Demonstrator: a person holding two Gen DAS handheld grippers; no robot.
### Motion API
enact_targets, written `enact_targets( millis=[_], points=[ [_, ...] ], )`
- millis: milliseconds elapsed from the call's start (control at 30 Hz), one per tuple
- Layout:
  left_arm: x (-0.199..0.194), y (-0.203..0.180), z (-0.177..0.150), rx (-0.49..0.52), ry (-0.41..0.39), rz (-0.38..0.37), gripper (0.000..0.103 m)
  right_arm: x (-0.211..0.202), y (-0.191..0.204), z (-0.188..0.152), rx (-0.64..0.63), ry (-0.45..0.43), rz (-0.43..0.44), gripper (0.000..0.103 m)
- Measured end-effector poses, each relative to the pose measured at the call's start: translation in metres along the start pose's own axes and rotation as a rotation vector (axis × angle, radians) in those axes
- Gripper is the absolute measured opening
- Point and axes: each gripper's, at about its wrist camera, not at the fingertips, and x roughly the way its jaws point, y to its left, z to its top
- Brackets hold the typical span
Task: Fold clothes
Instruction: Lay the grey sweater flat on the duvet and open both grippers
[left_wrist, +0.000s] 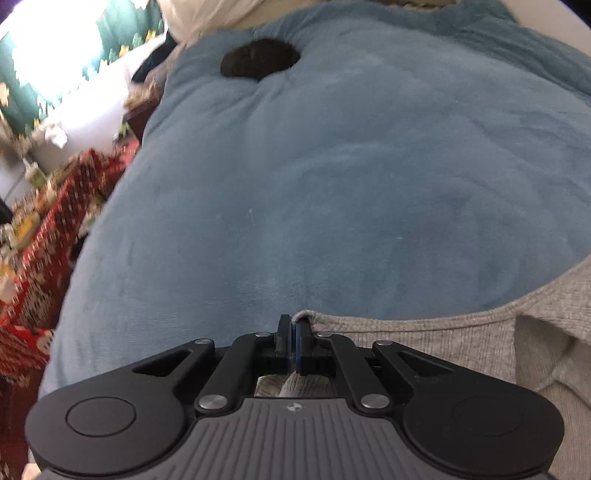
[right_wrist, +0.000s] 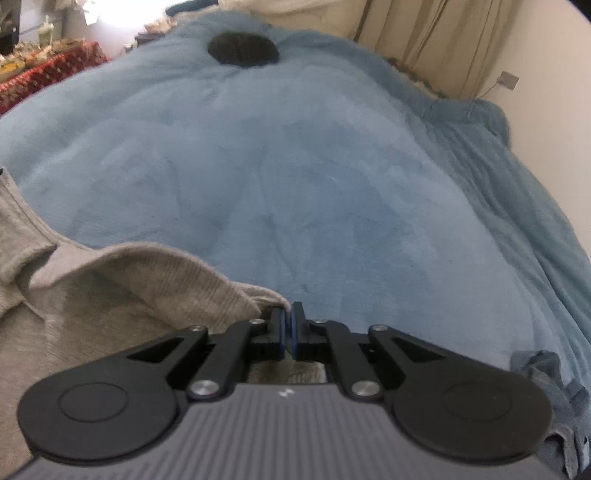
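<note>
A grey ribbed knit garment (left_wrist: 461, 347) lies on a plush blue blanket (left_wrist: 332, 184). My left gripper (left_wrist: 294, 325) is shut on the garment's left edge; grey cloth shows under the fingers and trails off to the right. In the right wrist view the same garment (right_wrist: 110, 295) spreads to the left, with a fold standing up. My right gripper (right_wrist: 289, 317) is shut on its right corner, which bunches against the left finger. Both grippers sit at the near end of the blanket (right_wrist: 314, 166).
A black round patch (left_wrist: 258, 59) marks the blanket's far end, also in the right view as a black patch (right_wrist: 242, 48). A red patterned cloth (left_wrist: 55, 229) with clutter lies left of the bed. Beige curtains (right_wrist: 436, 40) and a wall stand at right.
</note>
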Motion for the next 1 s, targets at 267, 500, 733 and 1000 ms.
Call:
enact_targets(
  millis=[267, 500, 733, 1000],
  points=[
    [0.019, 0.01, 0.0, 0.004, 0.05, -0.028, 0.012, 0.033, -0.001, -0.002, 0.032, 0.056, 0.037, 0.007],
    [0.008, 0.036, -0.003, 0.014, 0.044, -0.037, 0.03, 0.013, -0.031, -0.003, 0.059, 0.029, 0.084, 0.034],
    [-0.03, 0.072, -0.017, -0.032, -0.017, -0.006, 0.02, -0.036, -0.043, -0.02, 0.094, 0.0, 0.093, 0.034],
    [-0.075, 0.057, -0.049, -0.007, -0.056, -0.06, 0.02, -0.083, -0.051, -0.043, 0.128, -0.032, 0.084, 0.039]
  ],
)
